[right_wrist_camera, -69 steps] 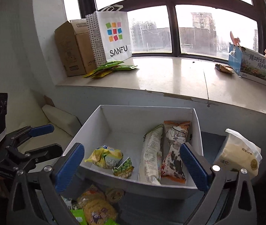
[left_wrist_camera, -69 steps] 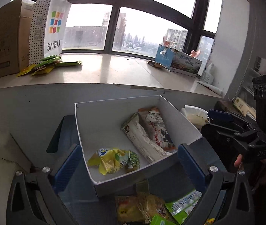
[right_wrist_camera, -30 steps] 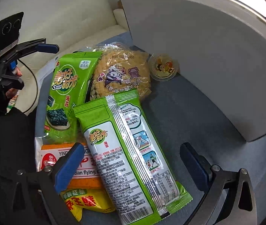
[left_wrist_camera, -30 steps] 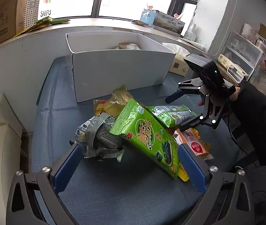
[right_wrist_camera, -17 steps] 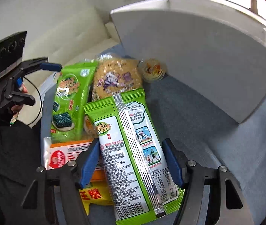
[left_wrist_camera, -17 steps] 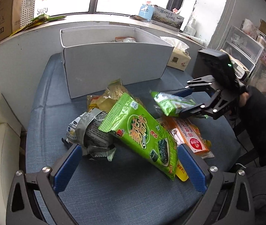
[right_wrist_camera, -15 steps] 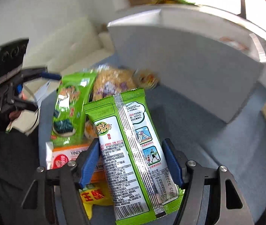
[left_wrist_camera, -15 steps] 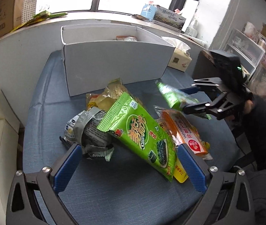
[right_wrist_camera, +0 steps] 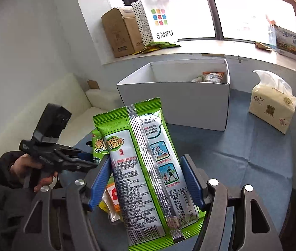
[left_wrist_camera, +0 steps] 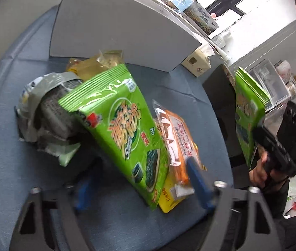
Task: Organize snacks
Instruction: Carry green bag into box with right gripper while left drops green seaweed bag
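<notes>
Lifted off the pile since a second ago, the green seaweed packet (right_wrist_camera: 148,167) stands clamped in the right claw (right_wrist_camera: 145,179), long axis toward the white box (right_wrist_camera: 175,102) at the desk's (right_wrist_camera: 258,159) far edge. Left claw (left_wrist_camera: 139,179), just closing, straddles another green packet (left_wrist_camera: 122,129); whether it grips I cannot tell.

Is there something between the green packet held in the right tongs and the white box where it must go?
Nothing visible blocks it. The green seaweed packet is clamped in the right tongs above the blue cloth, and the white box stands open-topped straight ahead, snacks only at its right end.
</notes>
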A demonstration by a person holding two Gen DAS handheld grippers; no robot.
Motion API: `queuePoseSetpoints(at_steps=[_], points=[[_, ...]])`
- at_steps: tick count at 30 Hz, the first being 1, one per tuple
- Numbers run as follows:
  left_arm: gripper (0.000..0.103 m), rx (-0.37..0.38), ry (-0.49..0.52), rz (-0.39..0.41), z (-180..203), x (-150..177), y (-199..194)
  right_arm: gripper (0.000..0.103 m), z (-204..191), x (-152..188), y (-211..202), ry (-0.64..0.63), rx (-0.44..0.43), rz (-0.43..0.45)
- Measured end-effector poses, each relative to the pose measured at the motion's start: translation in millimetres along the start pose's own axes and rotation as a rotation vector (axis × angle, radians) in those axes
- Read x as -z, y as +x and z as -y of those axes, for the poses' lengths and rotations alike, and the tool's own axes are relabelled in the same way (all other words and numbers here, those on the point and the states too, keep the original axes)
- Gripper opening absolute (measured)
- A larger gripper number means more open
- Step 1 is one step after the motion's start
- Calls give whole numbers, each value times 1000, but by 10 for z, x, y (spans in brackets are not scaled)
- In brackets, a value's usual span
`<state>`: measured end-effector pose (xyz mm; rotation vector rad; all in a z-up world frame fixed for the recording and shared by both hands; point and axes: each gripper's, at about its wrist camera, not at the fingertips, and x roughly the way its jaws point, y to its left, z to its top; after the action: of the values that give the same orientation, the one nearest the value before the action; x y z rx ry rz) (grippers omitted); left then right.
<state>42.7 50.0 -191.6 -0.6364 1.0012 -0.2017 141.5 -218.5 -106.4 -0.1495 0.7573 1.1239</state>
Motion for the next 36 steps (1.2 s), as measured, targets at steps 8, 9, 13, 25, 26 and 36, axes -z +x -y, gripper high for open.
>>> queuePoseSetpoints(at_steps=[8, 9, 13, 25, 26, 36], points=[[14, 27, 30, 71, 73, 32, -110, 71, -91, 10, 80, 10, -3, 3], [14, 12, 63, 97, 127, 35, -188, 71, -68, 10, 87, 23, -5, 5], [14, -71, 218, 209, 433, 68, -512, 71, -65, 9, 81, 58, 28, 23], [14, -67, 303, 430, 690, -847, -1125, 71, -33, -815, 29, 155, 207, 181], [14, -76, 309, 446, 698, -988, -1158, 71, -4, -938, 67, 160, 206, 191], [14, -318, 296, 385, 462, -2319, -799, 71, 415, -1999, 899, 213, 344, 147]])
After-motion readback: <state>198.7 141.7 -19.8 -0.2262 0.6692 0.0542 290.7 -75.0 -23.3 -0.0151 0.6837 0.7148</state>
